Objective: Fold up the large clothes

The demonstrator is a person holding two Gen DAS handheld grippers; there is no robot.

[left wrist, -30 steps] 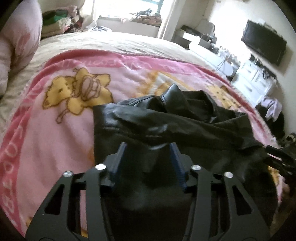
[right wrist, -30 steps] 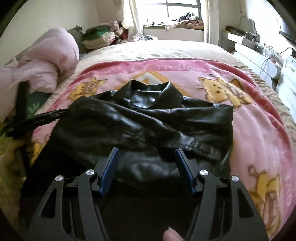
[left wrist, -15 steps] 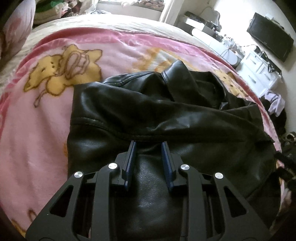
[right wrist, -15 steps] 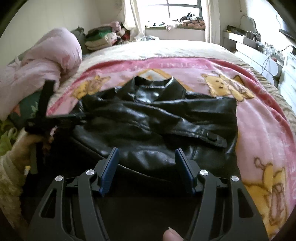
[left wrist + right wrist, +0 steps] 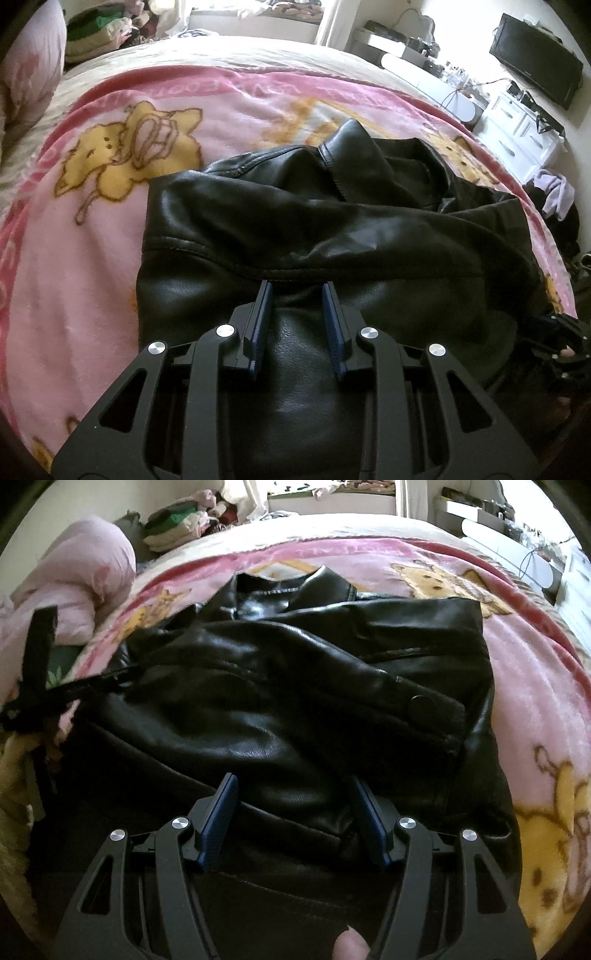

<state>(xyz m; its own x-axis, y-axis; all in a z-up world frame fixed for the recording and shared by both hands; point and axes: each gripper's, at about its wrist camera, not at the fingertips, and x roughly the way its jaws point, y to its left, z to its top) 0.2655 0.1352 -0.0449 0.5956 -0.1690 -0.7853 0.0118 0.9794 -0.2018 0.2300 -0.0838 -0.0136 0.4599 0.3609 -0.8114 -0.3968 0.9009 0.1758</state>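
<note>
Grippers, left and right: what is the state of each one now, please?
Left gripper: partly closed around a fold of the black leather jacket; firm grip cannot be told.
Right gripper: open, holding nothing, over the jacket.
</note>
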